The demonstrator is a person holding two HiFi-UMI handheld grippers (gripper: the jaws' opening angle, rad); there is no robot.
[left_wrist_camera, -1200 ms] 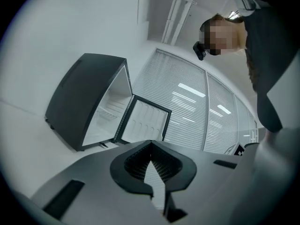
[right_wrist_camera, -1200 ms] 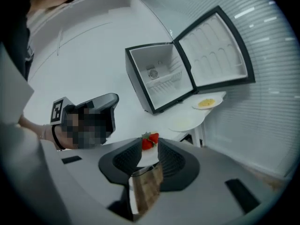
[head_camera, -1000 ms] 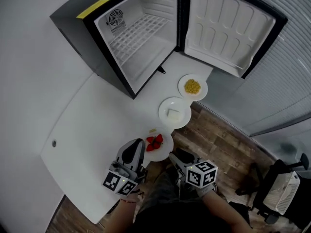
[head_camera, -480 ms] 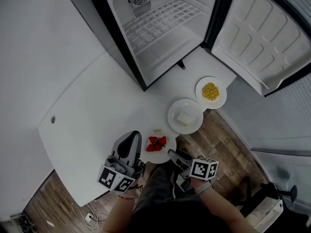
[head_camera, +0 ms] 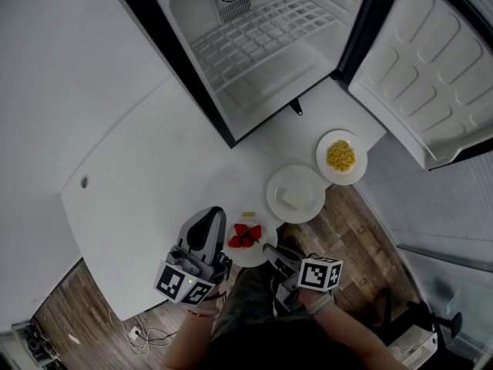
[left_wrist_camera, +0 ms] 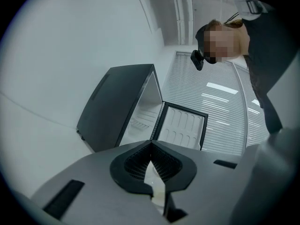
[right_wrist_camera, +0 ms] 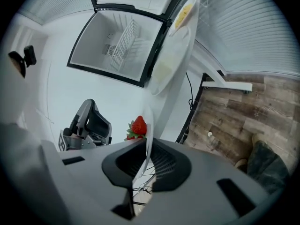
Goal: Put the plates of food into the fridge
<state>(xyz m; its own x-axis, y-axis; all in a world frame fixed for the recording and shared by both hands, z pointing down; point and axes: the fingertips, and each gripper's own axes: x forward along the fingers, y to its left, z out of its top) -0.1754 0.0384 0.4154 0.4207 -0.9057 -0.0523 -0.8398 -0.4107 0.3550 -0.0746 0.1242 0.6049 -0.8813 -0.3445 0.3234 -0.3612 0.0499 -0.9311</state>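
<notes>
A white plate with strawberries [head_camera: 248,251] lies at the near edge of the white table [head_camera: 146,183]; one strawberry [right_wrist_camera: 138,125] shows in the right gripper view. My right gripper [head_camera: 270,250] has just been closing, and its jaws are now shut on that plate's near-right rim [right_wrist_camera: 148,125]. My left gripper [head_camera: 214,217] rests just left of the plate, jaws shut with nothing seen between them [left_wrist_camera: 151,146]. Further right sit a plate with a white block [head_camera: 296,194] and a plate of yellow corn [head_camera: 341,157]. The open fridge [head_camera: 262,45] stands beyond.
The fridge door [head_camera: 435,68] is swung open to the right, above the corn plate. A wire shelf [head_camera: 258,33] spans the fridge's inside. A small yellow scrap [head_camera: 248,214] lies beside the strawberry plate. Wooden floor [head_camera: 362,237] lies right of the table's edge.
The right gripper has come up to the strawberry plate's rim and closed on it. The left gripper has stayed beside the plate. The head view has shifted, so the fridge now sits higher in it.
</notes>
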